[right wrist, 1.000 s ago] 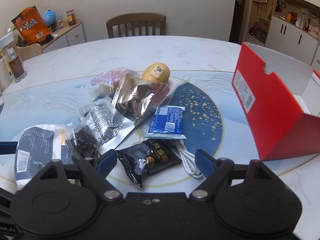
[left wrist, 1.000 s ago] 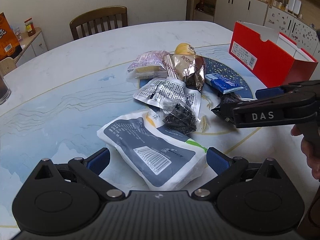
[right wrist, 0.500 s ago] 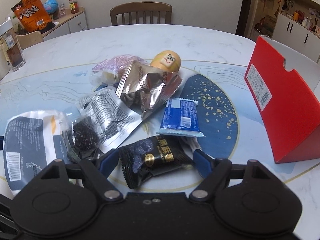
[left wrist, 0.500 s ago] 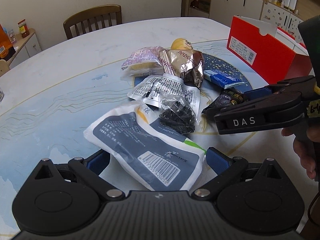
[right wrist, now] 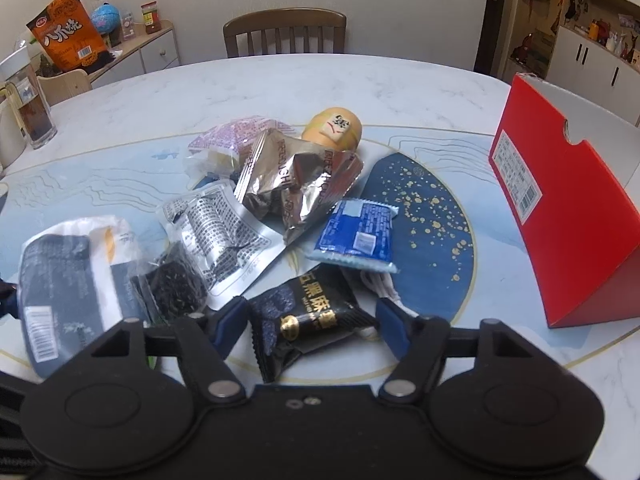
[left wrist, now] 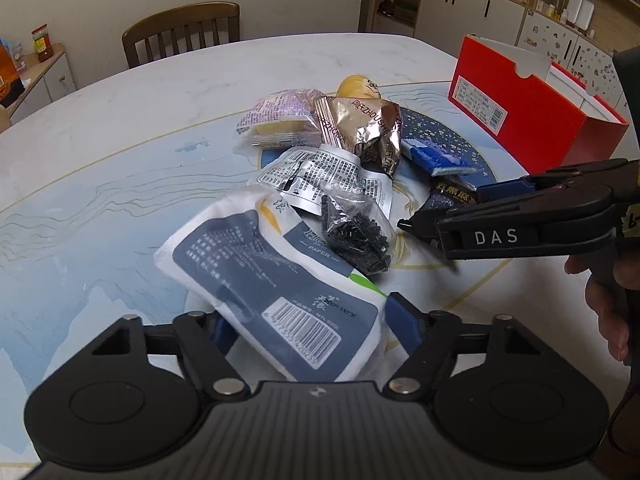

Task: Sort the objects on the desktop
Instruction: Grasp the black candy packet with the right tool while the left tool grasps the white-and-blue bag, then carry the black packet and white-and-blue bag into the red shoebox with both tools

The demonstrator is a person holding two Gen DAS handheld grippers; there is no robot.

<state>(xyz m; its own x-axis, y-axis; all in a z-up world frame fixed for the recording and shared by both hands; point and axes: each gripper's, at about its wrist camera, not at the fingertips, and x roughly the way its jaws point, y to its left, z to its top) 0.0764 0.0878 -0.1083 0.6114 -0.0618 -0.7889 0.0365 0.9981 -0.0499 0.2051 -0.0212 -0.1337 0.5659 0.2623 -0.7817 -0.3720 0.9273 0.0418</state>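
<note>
A white and navy tissue pack (left wrist: 280, 292) lies slantwise between the pads of my left gripper (left wrist: 314, 320). Its jaws are closing, both pads touch the pack's sides, and the wrapper creases by the left pad. My right gripper (right wrist: 310, 316) straddles a black snack packet (right wrist: 304, 316). Those jaws are closing too, and the pads meet the packet's crinkled edges. From the left wrist view the right gripper (left wrist: 416, 222) comes in from the right, a hand behind it. A red box (right wrist: 560, 220) stands open at the far right.
Behind the held items lie a bag of black bits (left wrist: 356, 236), a silver sachet (right wrist: 216, 224), a gold foil bag (right wrist: 296, 184), a purple packet (left wrist: 276, 112), a yellow egg toy (right wrist: 336, 128) and a blue packet (right wrist: 356, 236). A white cable (right wrist: 380, 280) shows beyond the black packet. A glass (right wrist: 32, 112) stands far left.
Both pairs of jaws have narrowed onto their items. The tissue pack now sits slanted deeper between the left pads. The right gripper has edged forward over the black packet.
</note>
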